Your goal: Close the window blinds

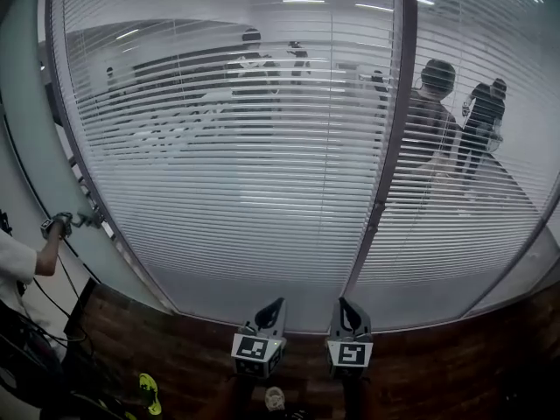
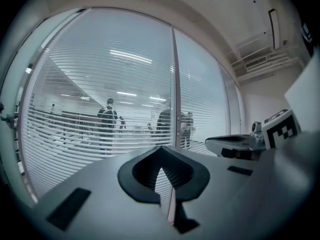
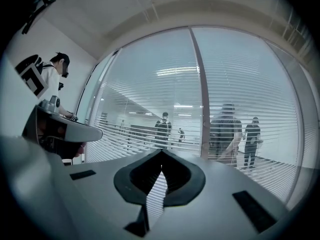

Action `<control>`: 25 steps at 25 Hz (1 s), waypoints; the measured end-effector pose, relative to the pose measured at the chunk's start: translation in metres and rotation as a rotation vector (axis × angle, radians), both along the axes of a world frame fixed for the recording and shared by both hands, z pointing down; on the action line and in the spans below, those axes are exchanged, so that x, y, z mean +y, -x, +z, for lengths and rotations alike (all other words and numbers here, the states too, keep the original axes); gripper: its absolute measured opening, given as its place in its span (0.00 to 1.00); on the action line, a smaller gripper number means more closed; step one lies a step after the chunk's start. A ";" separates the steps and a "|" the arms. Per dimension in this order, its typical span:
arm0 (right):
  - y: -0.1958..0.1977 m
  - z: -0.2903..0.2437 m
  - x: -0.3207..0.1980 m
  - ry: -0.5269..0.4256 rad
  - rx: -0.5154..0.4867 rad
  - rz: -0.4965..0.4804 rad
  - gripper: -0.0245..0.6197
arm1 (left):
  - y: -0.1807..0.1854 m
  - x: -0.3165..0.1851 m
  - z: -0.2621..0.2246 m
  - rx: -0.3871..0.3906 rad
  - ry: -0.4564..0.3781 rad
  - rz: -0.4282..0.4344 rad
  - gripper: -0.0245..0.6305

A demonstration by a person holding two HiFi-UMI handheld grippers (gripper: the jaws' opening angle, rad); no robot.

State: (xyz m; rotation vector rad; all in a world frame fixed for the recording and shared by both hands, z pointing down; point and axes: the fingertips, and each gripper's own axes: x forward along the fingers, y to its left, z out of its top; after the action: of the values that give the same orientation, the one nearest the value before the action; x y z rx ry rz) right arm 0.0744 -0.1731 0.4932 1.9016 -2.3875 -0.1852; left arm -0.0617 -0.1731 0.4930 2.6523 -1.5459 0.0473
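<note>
White slatted blinds [image 1: 245, 173] cover a tall glass wall, and their slats are tilted so that the room behind shows through. A second blind panel [image 1: 464, 199] hangs right of the grey upright post [image 1: 386, 164]. My left gripper [image 1: 278, 303] and right gripper [image 1: 343, 302] sit side by side low in the head view. Both point level at the glass and stand short of it. Each is shut with nothing between its fingers. In the left gripper view the left gripper [image 2: 160, 148] faces the blinds [image 2: 100, 84]. The right gripper [image 3: 161, 151] faces the post [image 3: 202, 94].
At the left a person's hand [image 1: 58, 227] holds a small fitting on the window frame. Several people [image 1: 433, 103] stand behind the glass. Dark brown floor [image 1: 175, 348] runs along the window's base, and cables and a yellow-green object [image 1: 149, 392] lie at the lower left.
</note>
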 end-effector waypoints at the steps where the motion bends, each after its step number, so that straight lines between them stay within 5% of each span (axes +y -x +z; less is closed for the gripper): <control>1: 0.000 -0.001 -0.006 0.001 -0.001 0.005 0.04 | -0.001 -0.006 -0.001 -0.007 -0.001 0.009 0.04; 25: -0.003 -0.013 -0.098 0.006 -0.026 0.106 0.04 | 0.007 -0.121 -0.014 0.002 -0.031 0.090 0.04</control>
State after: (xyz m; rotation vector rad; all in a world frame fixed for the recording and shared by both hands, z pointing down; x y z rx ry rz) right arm 0.0779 -0.2713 0.4798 2.0336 -2.2927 -0.1470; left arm -0.0683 -0.2936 0.4790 2.7436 -1.4381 0.0252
